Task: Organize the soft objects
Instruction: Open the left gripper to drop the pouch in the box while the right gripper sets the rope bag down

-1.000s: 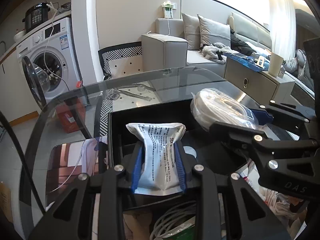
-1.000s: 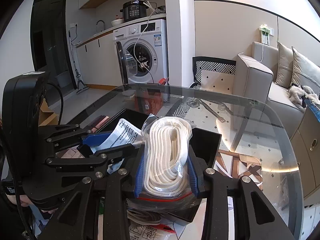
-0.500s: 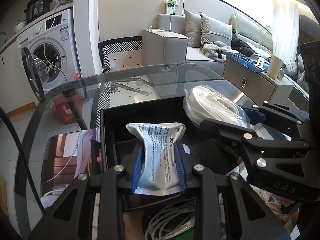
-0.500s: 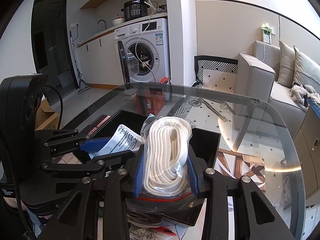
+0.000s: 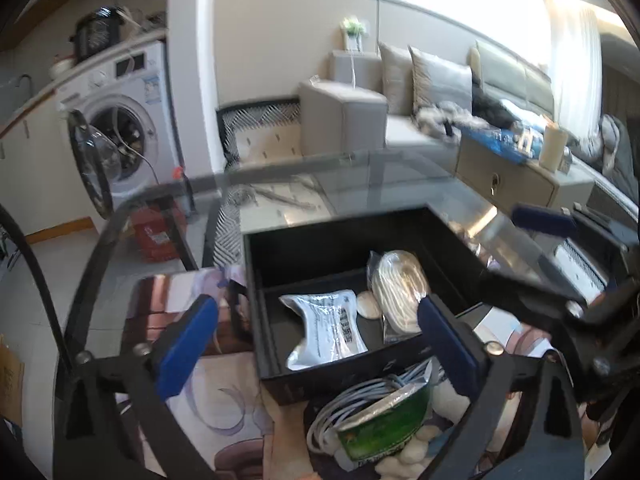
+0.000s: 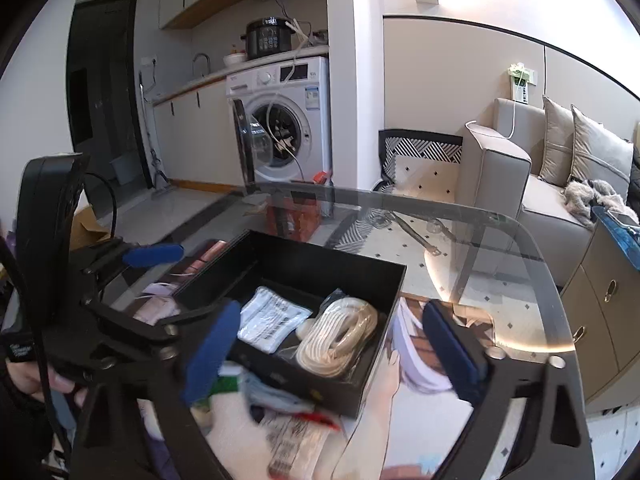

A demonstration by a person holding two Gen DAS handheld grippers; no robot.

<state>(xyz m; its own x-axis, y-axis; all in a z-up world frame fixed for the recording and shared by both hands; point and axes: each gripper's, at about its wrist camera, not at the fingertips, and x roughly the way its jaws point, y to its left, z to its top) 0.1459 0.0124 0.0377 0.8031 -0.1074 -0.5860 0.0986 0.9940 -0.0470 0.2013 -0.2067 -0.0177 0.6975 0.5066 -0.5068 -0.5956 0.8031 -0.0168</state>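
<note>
Left tongs [image 5: 316, 340] and right tongs [image 6: 334, 344]: jaws opening, wide apart, nothing between the pads. The white printed pouch [image 5: 326, 326] and bagged white rope coil [image 5: 398, 290] lie side by side inside the black box [image 5: 340, 226] on the glass bench [image 6: 500, 240]

Glass table [image 6: 500, 248], rounded edge, dark frame beneath. Behind it a white front-loading washing machine [image 6: 286, 120], door swung open, cable hanging across the drum opening. Black multicooker [image 6: 269, 38] on top of the machine. Beige sofa [image 6: 516, 184] at right with grey cushions [image 5: 438, 84]. Red box [image 5: 156, 232] on the floor, seen through the glass. Low cabinet [image 5: 516, 184] beside the sofa, cluttered with small items.
</note>
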